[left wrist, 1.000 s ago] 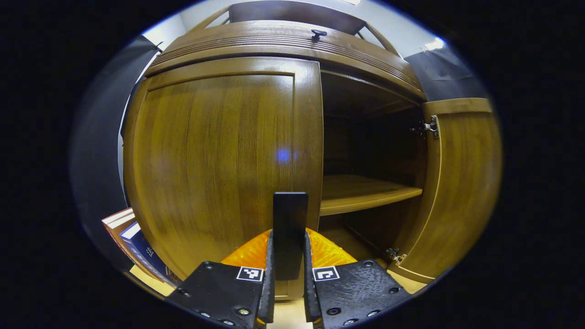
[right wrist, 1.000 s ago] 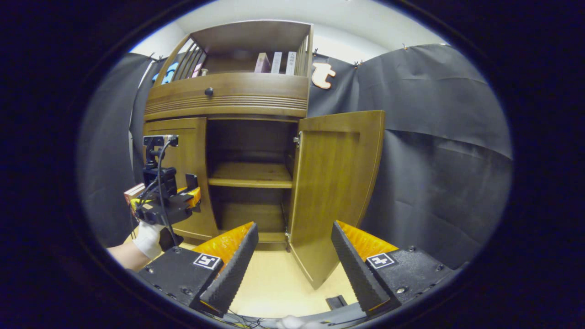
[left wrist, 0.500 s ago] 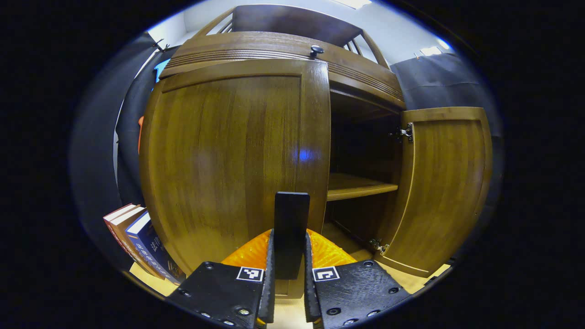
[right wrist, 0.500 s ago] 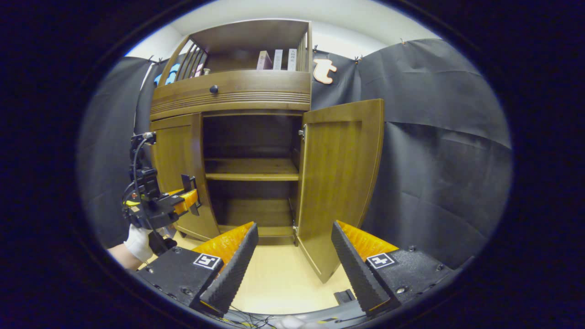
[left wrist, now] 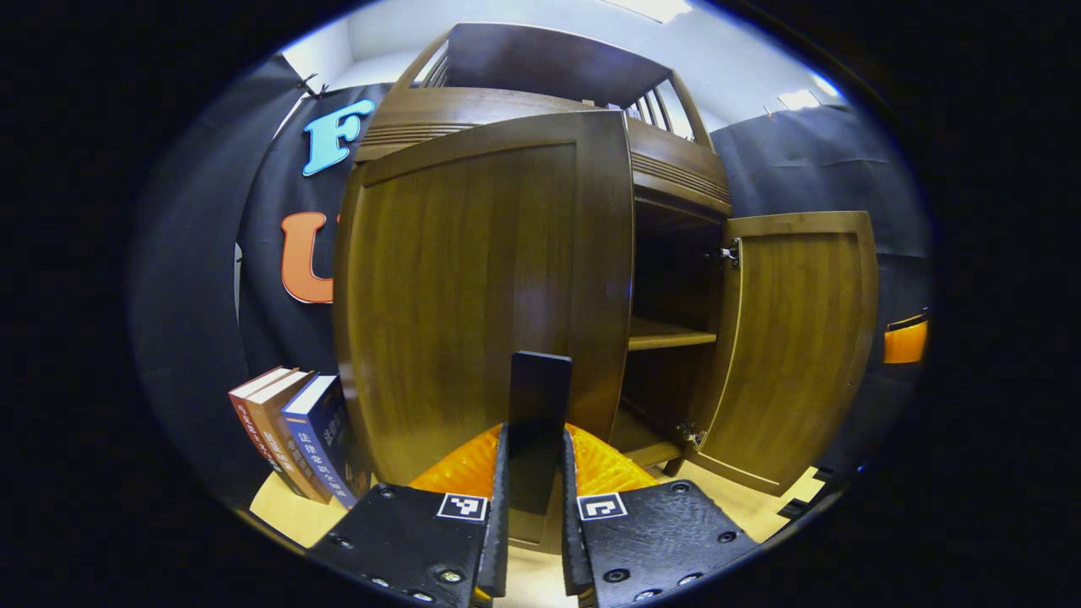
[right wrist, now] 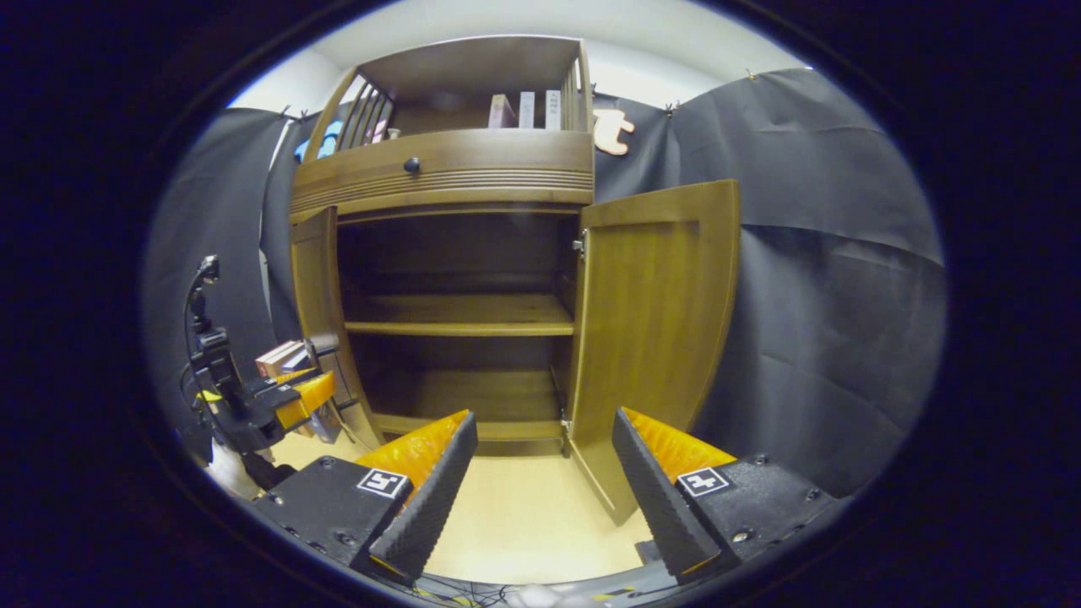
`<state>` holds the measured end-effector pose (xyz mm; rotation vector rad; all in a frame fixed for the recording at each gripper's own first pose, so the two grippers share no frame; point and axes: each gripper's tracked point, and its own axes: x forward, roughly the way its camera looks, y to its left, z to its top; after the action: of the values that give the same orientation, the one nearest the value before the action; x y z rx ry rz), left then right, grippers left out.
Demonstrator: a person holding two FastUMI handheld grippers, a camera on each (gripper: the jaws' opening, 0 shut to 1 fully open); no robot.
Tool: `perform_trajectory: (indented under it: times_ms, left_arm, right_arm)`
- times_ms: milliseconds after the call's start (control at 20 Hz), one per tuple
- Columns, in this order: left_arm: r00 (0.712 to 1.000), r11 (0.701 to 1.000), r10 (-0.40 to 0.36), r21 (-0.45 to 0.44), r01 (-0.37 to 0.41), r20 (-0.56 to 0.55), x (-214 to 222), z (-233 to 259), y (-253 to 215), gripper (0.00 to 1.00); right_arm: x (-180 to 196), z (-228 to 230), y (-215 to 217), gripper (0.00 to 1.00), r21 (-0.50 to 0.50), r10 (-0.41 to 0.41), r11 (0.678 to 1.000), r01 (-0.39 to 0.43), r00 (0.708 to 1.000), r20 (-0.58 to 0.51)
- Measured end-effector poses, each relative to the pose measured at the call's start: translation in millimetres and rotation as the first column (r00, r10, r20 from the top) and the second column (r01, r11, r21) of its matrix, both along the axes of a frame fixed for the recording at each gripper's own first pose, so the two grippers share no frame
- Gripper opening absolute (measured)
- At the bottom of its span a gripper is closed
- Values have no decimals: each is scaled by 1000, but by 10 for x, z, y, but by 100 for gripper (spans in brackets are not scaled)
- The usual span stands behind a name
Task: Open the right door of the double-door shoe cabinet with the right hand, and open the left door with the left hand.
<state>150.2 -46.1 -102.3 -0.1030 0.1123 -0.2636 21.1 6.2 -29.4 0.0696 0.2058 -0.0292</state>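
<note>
Both cabinet doors standing open.
Left tool (left wrist: 534, 507) is clamping the left door's (left wrist: 473, 287) black handle (left wrist: 539, 405) directly ahead; right tool (right wrist: 545, 473) is hanging spread, empty, right door (right wrist: 650, 338) ahead, slightly right.

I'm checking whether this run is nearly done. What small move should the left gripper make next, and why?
Probably open the left gripper and let go. Its fingers are shut on the black handle of the brown wooden left door, which looks swung fully out, baring both shelves. The right door stands open, and the right gripper hangs open, clear of it.
</note>
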Motion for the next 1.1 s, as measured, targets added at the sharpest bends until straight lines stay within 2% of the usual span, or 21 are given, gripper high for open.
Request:
perform_trajectory:
  times_ms: [250,300,350,750,800,850,900,950,1000,1100]
  left_arm:
    - [999,999,39,6,-38,-4,-234,-3,239,24]
    - [999,999,47,3,-47,-6,-281,-6,282,31]
    - [998,998,56,1,-56,-9,-321,-5,339,24]
    - [993,993,116,28,-116,-13,-572,-24,759,24]
    - [992,991,128,34,-128,-14,-596,-24,819,31]
    - [990,989,143,41,-142,-14,-621,-21,877,24]
    - [990,989,143,45,-143,-7,-627,-6,918,31]
    - [987,986,162,37,-162,-15,-610,-56,987,24]
    - [981,981,192,39,-191,-13,-746,-18,1110,8]
    - [974,973,228,51,-227,-12,-705,-22,1226,4]
  right_arm:
    - [101,31,264,100,-5,72,997,-72,997,8]
    - [120,33,315,100,-8,86,996,-86,996,10]
    - [136,45,357,100,-10,100,995,-99,995,12]
    - [143,-8,578,100,-5,176,984,-176,984,-4]
    - [139,-15,583,100,0,180,984,-180,984,-6]
    - [143,-24,601,100,2,183,983,-183,983,-6]
    - [161,-40,622,100,3,187,982,-187,982,-7]
    - [175,-52,643,100,4,193,981,-193,981,-11]
    - [156,-71,669,100,6,199,980,-199,980,-13]
    - [143,-72,720,100,13,208,978,-208,978,-14]
